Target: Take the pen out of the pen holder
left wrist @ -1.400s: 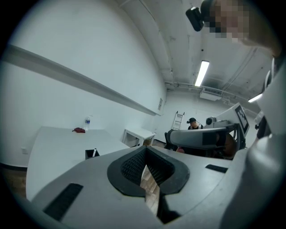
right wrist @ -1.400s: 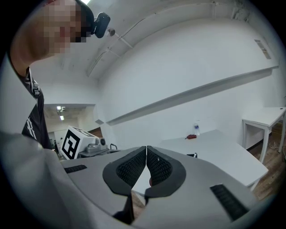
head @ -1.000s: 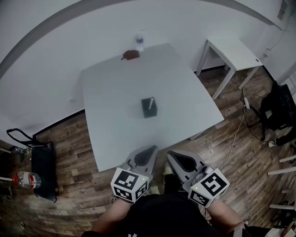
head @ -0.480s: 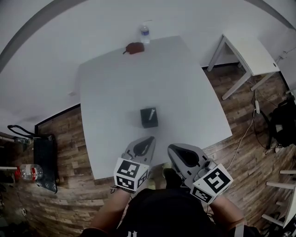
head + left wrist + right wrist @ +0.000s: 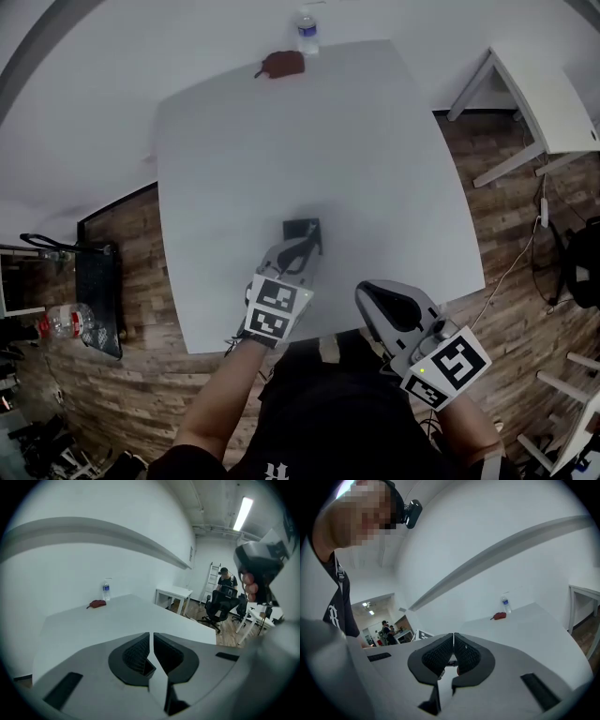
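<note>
A dark square pen holder (image 5: 300, 229) stands near the middle of the white table (image 5: 375, 159). My left gripper (image 5: 303, 247) reaches over the table's front part, and its tips overlap the holder's near side in the head view. Its jaws are shut with nothing between them, and they hide the pen. In the left gripper view the holder does not show, only the left gripper (image 5: 151, 645) above the tabletop. My right gripper (image 5: 377, 293) hangs back at the table's front edge, shut and empty; the right gripper (image 5: 453, 649) points across the table.
A water bottle (image 5: 307, 31) and a small red-brown pouch (image 5: 282, 64) sit at the table's far edge. A second white table (image 5: 553, 89) stands to the right. A black bag (image 5: 97, 300) and a bottle (image 5: 67, 320) lie on the wood floor at left.
My left gripper has moved forward over the table up to the pen holder. The right gripper stays near the front edge. The head view has shifted closer over the table.
</note>
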The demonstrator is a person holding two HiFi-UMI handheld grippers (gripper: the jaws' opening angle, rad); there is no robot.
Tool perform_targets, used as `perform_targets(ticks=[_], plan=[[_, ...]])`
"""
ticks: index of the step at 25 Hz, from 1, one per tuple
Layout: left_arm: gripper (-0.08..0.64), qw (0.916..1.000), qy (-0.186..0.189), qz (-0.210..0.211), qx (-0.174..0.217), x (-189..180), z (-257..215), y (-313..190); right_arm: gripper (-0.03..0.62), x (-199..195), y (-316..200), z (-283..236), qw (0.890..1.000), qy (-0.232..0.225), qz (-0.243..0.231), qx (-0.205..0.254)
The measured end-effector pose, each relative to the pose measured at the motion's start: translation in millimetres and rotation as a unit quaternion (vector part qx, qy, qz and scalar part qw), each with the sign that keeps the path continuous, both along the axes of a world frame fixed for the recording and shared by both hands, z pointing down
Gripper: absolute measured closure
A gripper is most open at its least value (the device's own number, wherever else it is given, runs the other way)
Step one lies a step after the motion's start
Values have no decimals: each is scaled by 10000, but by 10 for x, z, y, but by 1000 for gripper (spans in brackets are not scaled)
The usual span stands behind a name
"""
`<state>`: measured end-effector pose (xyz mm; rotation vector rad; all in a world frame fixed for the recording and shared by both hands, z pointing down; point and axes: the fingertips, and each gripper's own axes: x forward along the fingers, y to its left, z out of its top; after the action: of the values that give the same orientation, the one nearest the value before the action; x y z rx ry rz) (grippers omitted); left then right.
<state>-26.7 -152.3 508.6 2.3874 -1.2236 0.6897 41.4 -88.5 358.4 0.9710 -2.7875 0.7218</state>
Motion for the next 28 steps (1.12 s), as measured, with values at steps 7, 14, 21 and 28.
perform_targets(ticks=[7, 14, 21, 28], plan=[[514, 9990, -384, 220, -11, 35, 466, -307, 578, 76, -99, 196, 9988, 122, 305, -372], [476, 9982, -457, 380, -63, 140, 698, -436, 578, 83, -206, 317, 9964, 218, 510, -635], [476, 9982, -431, 404, -81, 165, 799, -483, 578, 53, -250, 379, 9953, 239, 551, -759], [488, 9967, -706, 404, -52, 170, 843, -495, 578, 88, -310, 354, 9948, 234, 588, -794]])
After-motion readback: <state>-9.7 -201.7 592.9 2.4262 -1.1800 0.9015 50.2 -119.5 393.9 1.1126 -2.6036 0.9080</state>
